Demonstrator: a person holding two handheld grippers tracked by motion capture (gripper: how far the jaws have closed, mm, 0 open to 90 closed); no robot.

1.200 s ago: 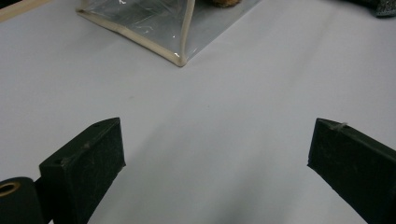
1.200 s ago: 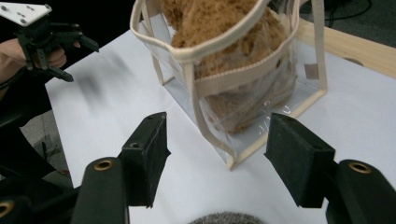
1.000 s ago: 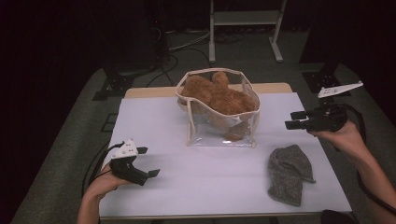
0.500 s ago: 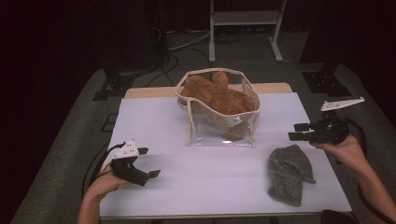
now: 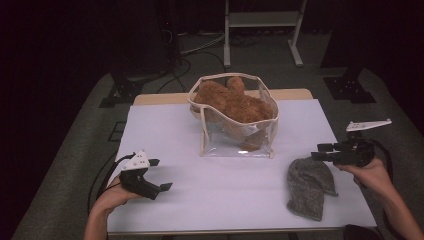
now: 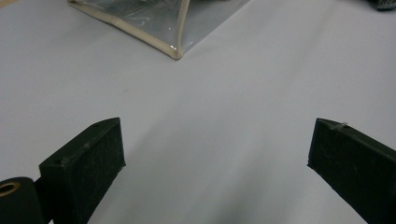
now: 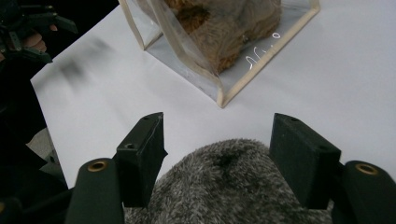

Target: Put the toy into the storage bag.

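Hovering open-jawed, the right tool (image 5: 320, 150) is straddling the ungrasped grey plush (image 5: 308, 186) at five o'clock of the half-filled clear bag (image 5: 239, 131); left tool (image 5: 161, 175) is idling open.

The white table (image 5: 165, 130) carries a clear bag (image 5: 240, 145) of brown plush at twelve o'clock and a grey furry cloth (image 5: 307, 187) at four o'clock.

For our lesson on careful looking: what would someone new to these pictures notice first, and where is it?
First, the clear bag with cream edging, stuffed with a brown plush toy, standing at the middle of the white table. Next, the grey fuzzy cloth lying near the table's right front corner, with the right gripper open just above it. The left gripper rests open at front left.
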